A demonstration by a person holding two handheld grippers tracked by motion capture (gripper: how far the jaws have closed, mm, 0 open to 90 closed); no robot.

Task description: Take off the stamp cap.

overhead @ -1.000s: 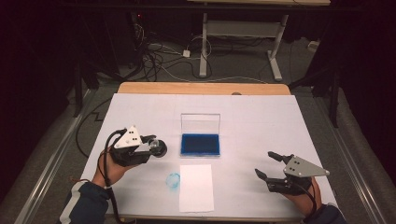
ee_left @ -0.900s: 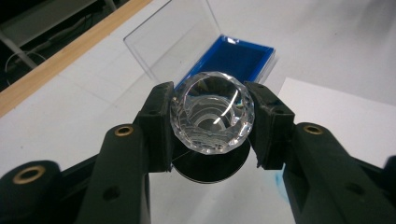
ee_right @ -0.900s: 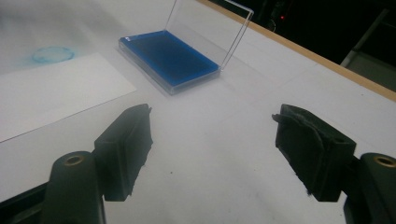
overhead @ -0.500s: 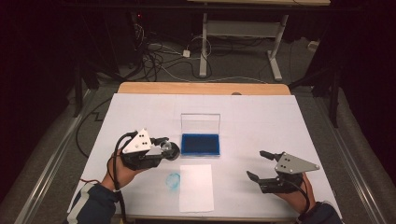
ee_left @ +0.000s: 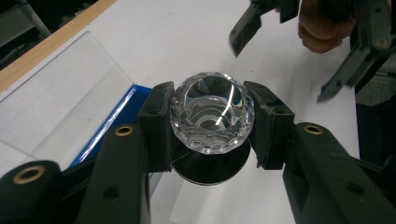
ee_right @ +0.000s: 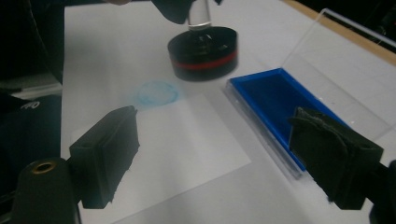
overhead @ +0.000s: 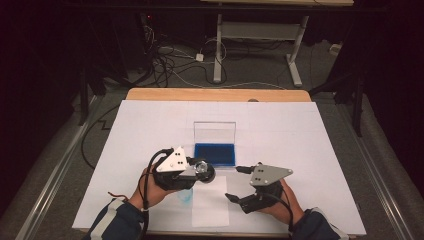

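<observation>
A stamp with a faceted glass knob and a round black base with a red band hangs just in front of the blue ink pad. My left gripper is shut on the knob, with a pad on each side of it. The ink pad lies in a clear case with its lid standing open. My right gripper is open over the right edge of a white paper sheet. Its jaws have just been opening, and nothing is between them. A round blue print marks the table cover beside the sheet.
A white cover spreads over the table, and a wooden edge shows at the back. Behind the table, the dark floor has cables and the legs of another table.
My left gripper has carried the stamp to the right, up to the front of the ink pad. My right gripper has moved left to the paper sheet with its jaws wider.
</observation>
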